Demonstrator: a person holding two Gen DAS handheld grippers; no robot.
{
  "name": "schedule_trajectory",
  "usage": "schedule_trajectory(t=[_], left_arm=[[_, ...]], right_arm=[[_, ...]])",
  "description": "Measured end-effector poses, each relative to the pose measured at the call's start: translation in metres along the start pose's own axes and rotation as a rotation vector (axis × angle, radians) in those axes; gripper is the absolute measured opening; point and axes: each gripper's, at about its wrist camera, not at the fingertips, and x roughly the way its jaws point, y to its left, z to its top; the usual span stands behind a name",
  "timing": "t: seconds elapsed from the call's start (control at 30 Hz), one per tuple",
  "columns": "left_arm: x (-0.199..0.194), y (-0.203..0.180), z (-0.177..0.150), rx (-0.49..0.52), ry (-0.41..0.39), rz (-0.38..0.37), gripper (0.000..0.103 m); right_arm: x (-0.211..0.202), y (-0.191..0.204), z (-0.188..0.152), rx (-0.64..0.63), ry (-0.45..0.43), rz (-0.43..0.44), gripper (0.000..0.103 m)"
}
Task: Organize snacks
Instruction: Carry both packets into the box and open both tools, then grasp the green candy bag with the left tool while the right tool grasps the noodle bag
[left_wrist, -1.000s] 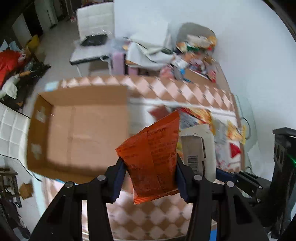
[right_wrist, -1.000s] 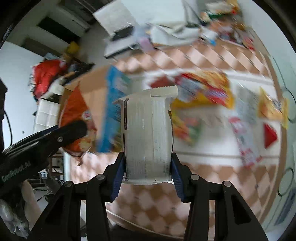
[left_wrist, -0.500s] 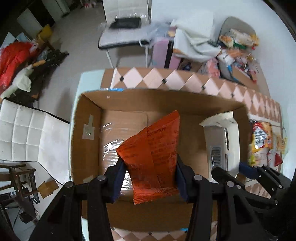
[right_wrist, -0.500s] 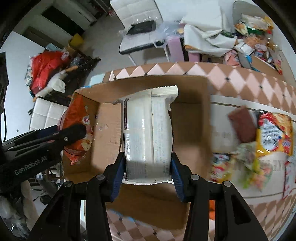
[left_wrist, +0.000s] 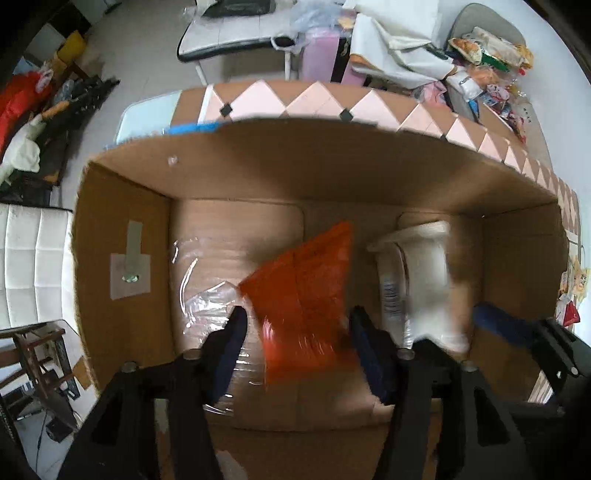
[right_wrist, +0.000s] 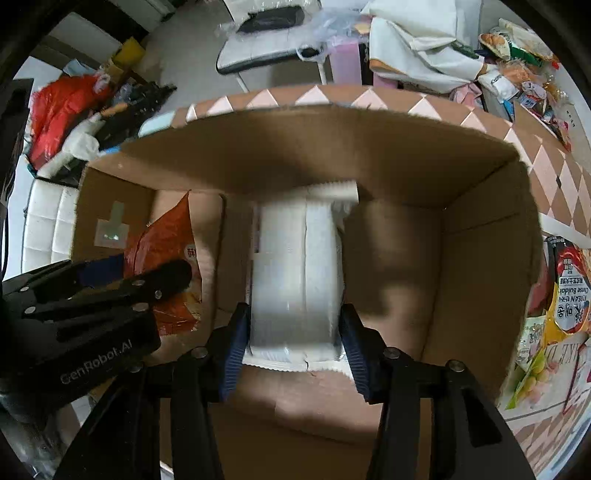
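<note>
**2 packets dropping into the box**

Both grippers point down into the cardboard box (left_wrist: 122, 229) — the release spot. The left gripper (left_wrist: 295, 328) has its jaws opening, the orange snack bag (left_wrist: 306, 291) blurred and loose between them. The right gripper (right_wrist: 293, 332) is opening too — the white snack packet (right_wrist: 299, 266) sits between the pads, seemingly slipping free toward the box floor.

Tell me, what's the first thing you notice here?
An orange packet dropping from the left gripper as its jaws open over a big cardboard box. Right beside it, a white packet sits between the right gripper's opening jaws, over the same box.
</note>
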Motion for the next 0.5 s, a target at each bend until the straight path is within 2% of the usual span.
schedule_trajectory(t=[0.03, 0.07, 0.1, 0.3, 0.5], left_arm=[[0.002, 0.001, 0.000, -0.004, 0.011, -0.006, 0.079], [0.004, 0.002, 0.001, -0.007, 0.019, -0.012, 0.089], [0.003, 0.002, 0.000, -0.007, 0.021, -0.012, 0.089], [-0.009, 0.004, -0.012, -0.006, -0.004, 0.012, 0.093], [-0.041, 0.001, -0.036, 0.000, -0.092, 0.013, 0.093]], right_arm=[[0.002, 0.001, 0.001, -0.003, 0.009, -0.005, 0.084], [0.004, 0.002, 0.002, -0.011, 0.015, -0.027, 0.091], [0.004, 0.003, 0.001, -0.020, 0.015, -0.030, 0.097], [-0.002, 0.010, -0.008, -0.030, 0.012, -0.043, 0.098], [-0.025, 0.014, -0.026, -0.030, -0.030, -0.069, 0.098]])
